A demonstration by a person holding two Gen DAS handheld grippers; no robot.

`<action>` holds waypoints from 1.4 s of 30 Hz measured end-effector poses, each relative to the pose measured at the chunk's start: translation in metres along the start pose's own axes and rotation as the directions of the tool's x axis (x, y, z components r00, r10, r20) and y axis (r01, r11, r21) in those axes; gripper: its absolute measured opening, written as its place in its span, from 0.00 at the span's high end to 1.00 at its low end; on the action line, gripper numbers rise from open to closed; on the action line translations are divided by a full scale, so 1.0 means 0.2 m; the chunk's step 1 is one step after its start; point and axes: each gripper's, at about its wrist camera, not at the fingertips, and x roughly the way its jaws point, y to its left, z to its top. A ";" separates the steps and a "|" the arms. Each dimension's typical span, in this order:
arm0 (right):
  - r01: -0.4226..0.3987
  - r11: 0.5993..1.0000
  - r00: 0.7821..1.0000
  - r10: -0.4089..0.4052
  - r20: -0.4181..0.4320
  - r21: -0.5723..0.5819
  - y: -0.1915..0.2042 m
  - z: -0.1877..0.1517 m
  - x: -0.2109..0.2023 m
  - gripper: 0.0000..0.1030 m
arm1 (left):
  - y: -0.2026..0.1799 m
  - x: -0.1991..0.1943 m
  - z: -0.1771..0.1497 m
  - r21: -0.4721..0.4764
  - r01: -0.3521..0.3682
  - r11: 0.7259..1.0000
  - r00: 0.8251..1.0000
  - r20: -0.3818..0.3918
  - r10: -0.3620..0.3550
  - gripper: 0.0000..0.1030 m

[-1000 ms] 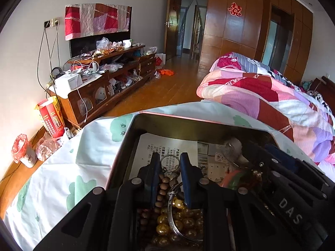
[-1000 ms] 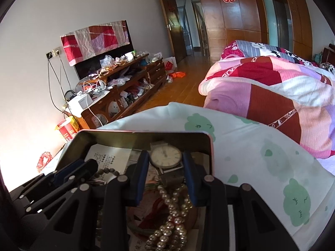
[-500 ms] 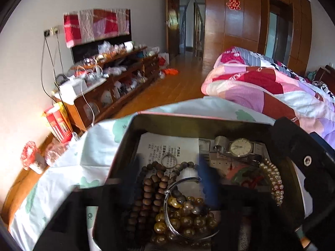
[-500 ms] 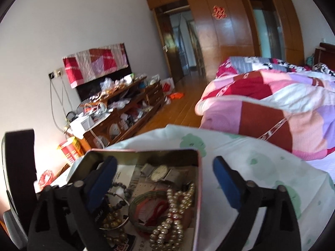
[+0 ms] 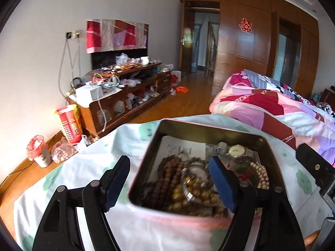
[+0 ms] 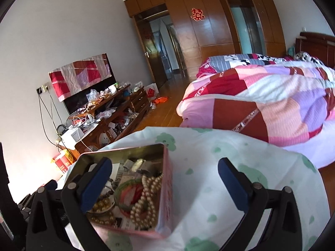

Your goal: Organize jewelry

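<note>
A pink metal tin (image 5: 146, 159) (image 6: 166, 198) on the white cloth holds the jewelry: brown wooden beads (image 5: 167, 167), amber beads (image 5: 196, 190), a silver bangle (image 5: 185, 190), a wristwatch (image 5: 236, 151) (image 6: 137, 163), a pearl strand (image 5: 262, 173) (image 6: 144, 198) and a green-and-red bangle (image 6: 130, 196). My left gripper (image 5: 170, 185) is open and empty, raised over the tin's left wall. My right gripper (image 6: 165, 188) is open and empty, straddling the tin's right wall.
The white cloth with green prints (image 6: 240, 167) covers the table. A bed with a pink patchwork quilt (image 6: 261, 102) lies right. A cluttered wooden TV cabinet (image 5: 125, 96) stands along the left wall, with a red box (image 5: 69, 123) beside it.
Both grippers opened, releasing a ring and the watch into the tin, then drew back and up. The left one shifted left, the right one shifted right.
</note>
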 end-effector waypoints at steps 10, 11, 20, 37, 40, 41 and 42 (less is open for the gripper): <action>-0.001 0.998 0.998 0.005 0.059 -0.059 0.00 -0.10 -0.16 0.00 | 0.04 -0.16 -0.12 0.017 -0.087 0.996 0.994 0.063 0.086 0.24; -0.002 0.998 0.997 0.007 0.070 -0.065 0.00 -0.10 -0.18 0.00 | 0.04 -0.17 -0.13 0.012 -0.085 0.996 0.994 0.066 0.084 0.24; 0.029 0.985 0.984 0.002 0.178 -0.172 0.06 -0.15 -0.30 0.00 | 0.05 -0.27 -0.19 -0.003 -0.083 0.997 0.990 0.117 0.083 0.24; 0.026 0.976 0.950 0.043 0.310 -0.214 0.07 -0.21 -0.46 0.00 | 0.04 -0.37 -0.24 0.012 -0.076 0.997 0.981 0.180 0.072 0.24; 0.024 0.976 0.949 0.046 0.313 -0.217 0.07 -0.22 -0.47 0.00 | 0.03 -0.37 -0.24 0.019 -0.078 0.997 0.980 0.187 0.073 0.24; 0.025 0.976 0.949 0.046 0.313 -0.218 0.07 -0.22 -0.47 0.00 | 0.02 -0.37 -0.24 0.021 -0.079 0.997 0.979 0.189 0.074 0.24; 0.025 0.975 0.949 0.046 0.313 -0.219 0.07 -0.22 -0.47 0.00 | 0.03 -0.38 -0.25 0.022 -0.079 0.997 0.979 0.190 0.074 0.24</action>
